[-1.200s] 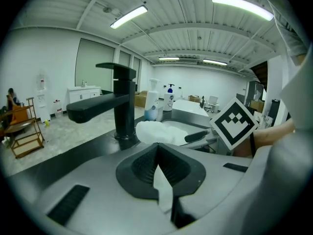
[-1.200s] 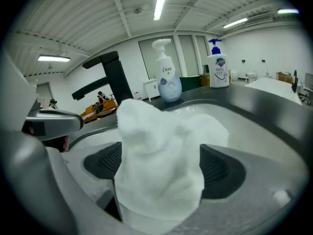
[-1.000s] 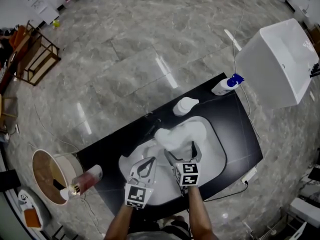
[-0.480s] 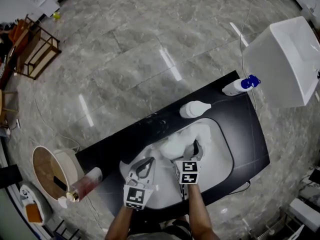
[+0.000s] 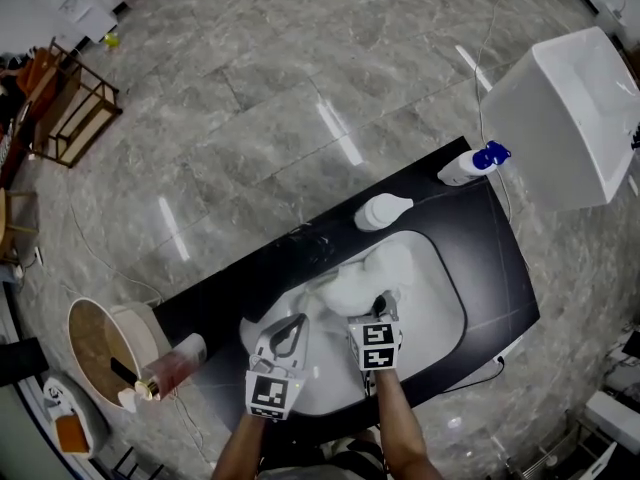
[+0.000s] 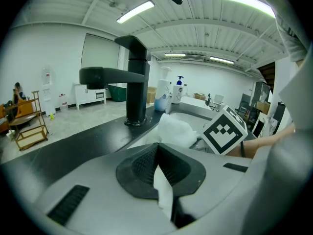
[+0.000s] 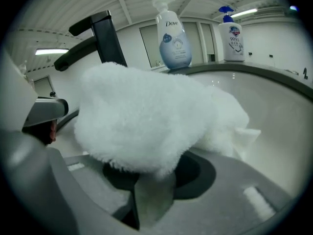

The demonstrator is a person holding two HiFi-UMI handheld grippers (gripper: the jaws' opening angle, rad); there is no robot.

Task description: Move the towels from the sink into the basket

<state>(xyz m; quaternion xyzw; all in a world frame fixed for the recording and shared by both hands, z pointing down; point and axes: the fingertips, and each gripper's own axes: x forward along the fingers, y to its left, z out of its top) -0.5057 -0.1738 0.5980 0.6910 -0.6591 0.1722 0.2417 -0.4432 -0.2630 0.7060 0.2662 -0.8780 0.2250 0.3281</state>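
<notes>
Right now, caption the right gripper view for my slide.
Right tongs just closing on a white towel in the sink, black faucet behind.

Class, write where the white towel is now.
Head view, centre: the white towel lies bunched in the sink near the black faucet, its near edge between the right tongs' jaws, which have just been closing.

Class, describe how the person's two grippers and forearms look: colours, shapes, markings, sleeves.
Left gripper and right gripper: pale grey bodies, dark ribbed pads, each bearing a white cube with black square markers. No sleeves reach the forearms.
</notes>
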